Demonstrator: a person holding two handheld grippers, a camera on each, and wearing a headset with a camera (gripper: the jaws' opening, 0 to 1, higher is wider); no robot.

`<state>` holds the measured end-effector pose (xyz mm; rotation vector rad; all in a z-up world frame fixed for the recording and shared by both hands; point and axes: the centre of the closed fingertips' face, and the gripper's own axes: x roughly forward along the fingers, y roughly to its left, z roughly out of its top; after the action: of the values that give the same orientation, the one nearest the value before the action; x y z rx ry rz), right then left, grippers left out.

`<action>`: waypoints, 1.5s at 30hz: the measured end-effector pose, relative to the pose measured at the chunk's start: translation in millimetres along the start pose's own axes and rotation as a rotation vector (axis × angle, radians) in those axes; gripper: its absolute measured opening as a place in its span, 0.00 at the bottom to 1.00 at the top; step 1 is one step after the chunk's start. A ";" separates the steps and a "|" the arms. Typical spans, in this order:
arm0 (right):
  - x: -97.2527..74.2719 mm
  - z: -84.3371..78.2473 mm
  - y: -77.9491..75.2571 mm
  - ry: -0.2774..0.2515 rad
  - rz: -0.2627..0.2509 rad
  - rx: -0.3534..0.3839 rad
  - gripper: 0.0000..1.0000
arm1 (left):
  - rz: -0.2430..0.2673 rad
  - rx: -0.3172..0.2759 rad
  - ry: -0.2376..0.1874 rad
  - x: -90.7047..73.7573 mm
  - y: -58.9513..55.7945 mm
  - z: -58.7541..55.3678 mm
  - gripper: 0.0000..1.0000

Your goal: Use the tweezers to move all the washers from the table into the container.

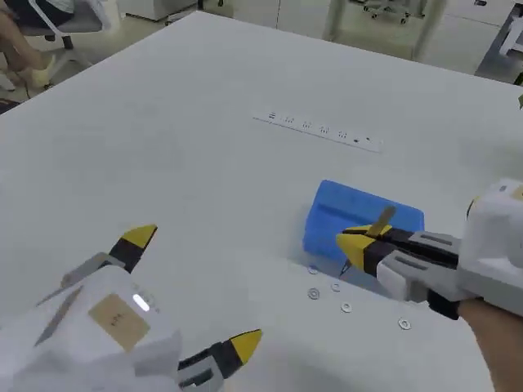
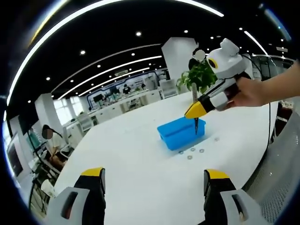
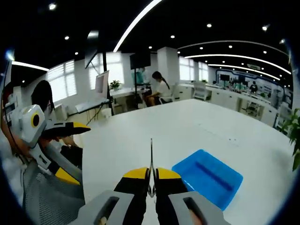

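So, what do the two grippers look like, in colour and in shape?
The left gripper and the right gripper are alike: a blocky white and grey body, with two black jaws that end in yellow tips. The left one also carries a tan label and a small white light on top.

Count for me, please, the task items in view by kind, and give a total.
Small silver metal washers on the table: 5
Blue rectangular plastic container: 1
Thin metal tweezers: 1
Total: 7
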<state>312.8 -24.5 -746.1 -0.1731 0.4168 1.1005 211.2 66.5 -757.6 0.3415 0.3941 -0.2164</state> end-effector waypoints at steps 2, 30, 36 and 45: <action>6.0 -1.7 -3.1 -0.019 0.011 0.041 0.02 | -0.003 0.004 0.004 0.1 -0.2 -1.0 0.89; 68.0 -44.9 -31.3 0.024 0.008 0.041 0.04 | -0.063 0.003 0.114 7.6 -12.8 -22.1 0.93; 69.4 -48.8 -31.0 0.035 0.010 0.019 0.04 | -0.058 -0.003 0.114 7.1 -11.4 -21.7 0.91; 74.3 -50.6 -31.6 0.051 0.011 -0.011 0.04 | -0.057 0.001 0.120 7.6 -10.8 -22.6 0.90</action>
<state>357.5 5.6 -824.8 -0.2085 0.4577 1.1112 207.5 63.7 -783.4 0.3454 0.5224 -0.2521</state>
